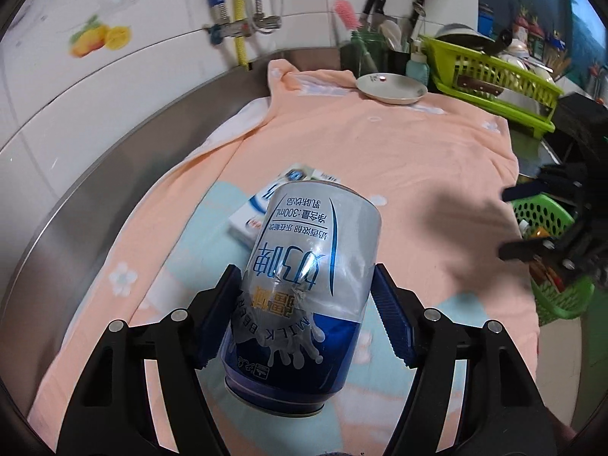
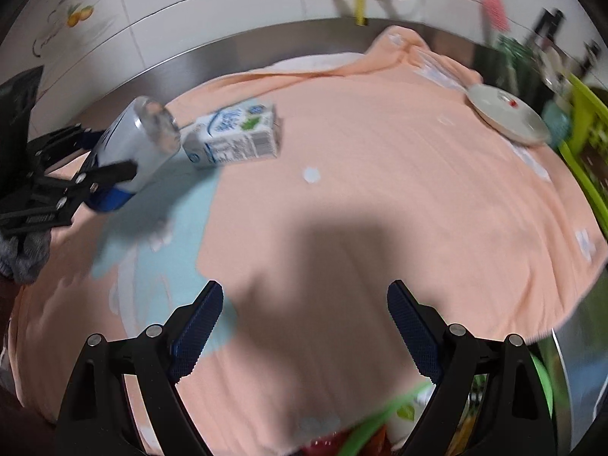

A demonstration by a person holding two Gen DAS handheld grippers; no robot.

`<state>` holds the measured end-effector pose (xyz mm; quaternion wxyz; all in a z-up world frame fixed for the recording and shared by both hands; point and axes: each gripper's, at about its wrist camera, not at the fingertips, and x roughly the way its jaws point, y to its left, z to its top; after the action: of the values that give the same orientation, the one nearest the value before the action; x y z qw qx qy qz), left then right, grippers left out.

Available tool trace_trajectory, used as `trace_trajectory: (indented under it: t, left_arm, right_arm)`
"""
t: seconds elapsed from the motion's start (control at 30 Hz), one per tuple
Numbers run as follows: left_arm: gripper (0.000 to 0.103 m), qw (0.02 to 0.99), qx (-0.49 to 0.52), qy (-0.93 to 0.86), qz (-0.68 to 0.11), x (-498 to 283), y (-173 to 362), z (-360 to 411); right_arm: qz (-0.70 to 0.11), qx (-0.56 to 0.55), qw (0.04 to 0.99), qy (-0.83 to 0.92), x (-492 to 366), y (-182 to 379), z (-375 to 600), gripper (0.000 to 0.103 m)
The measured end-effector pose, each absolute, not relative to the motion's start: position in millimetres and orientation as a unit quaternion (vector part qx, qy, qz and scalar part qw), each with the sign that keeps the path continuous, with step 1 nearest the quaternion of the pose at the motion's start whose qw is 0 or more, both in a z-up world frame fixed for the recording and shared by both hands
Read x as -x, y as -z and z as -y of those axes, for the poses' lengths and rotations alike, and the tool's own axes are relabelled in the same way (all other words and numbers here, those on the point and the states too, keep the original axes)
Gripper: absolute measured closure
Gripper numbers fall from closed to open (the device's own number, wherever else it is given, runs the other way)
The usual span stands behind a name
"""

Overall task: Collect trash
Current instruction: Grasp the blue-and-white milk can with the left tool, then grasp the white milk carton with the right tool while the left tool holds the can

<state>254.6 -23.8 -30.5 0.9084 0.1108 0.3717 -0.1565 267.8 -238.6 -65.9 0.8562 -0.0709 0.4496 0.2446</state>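
A silver and blue milk-beer can (image 1: pixel 304 288) is lifted off the peach cloth (image 1: pixel 380 159), tilted, with my left gripper (image 1: pixel 306 268) shut on its lower half. The right wrist view shows the same can (image 2: pixel 136 144) in the air at the left, held by the left gripper (image 2: pixel 108 148). Just behind it a white milk carton (image 1: pixel 258 212) lies on its side on the cloth (image 2: pixel 235 140). My right gripper (image 2: pixel 306 288) is open and empty above the cloth's near right part. A green trash basket (image 1: pixel 551 209) with wrappers inside sits under the right gripper (image 1: pixel 507 224).
A cream plate (image 1: pixel 391 87) rests at the cloth's far right corner. Behind it stand a lime dish rack (image 1: pixel 494 76), knives and bottles. A steel counter rim (image 1: pixel 114 174) and tiled wall with pipes run along the back. The basket's rim (image 2: pixel 395 406) shows blurred at the bottom.
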Motion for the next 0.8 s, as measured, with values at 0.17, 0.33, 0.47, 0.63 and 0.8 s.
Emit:
trace_trajectory:
  t: [0.17, 0.33, 0.47, 0.63, 0.8]
  left_arm:
    - [0.035, 0.914, -0.089, 0.128, -0.373, -240, 32, 1]
    - [0.034, 0.919, -0.078, 0.107, -0.372, -224, 34, -21]
    - [0.034, 0.921, -0.069, 0.100, -0.370, -218, 34, -33]
    - [0.034, 0.922, -0.061, 0.100, -0.370, -215, 36, -41]
    - [0.034, 0.923, -0.053, 0.094, -0.368, -212, 37, -48]
  right_arm:
    - [-0.446, 0.079, 0.850, -0.268, -296, 55, 193, 0.018]
    - [-0.437, 0.083, 0.850, -0.282, -321, 52, 157, 0.016]
    - [-0.433, 0.081, 0.848, -0.293, -336, 51, 133, 0.016]
    - [-0.418, 0.157, 0.836, -0.318, -352, 45, 106, 0.011]
    - [-0.417, 0.248, 0.798, -0.357, -370, 45, 87, 0.009]
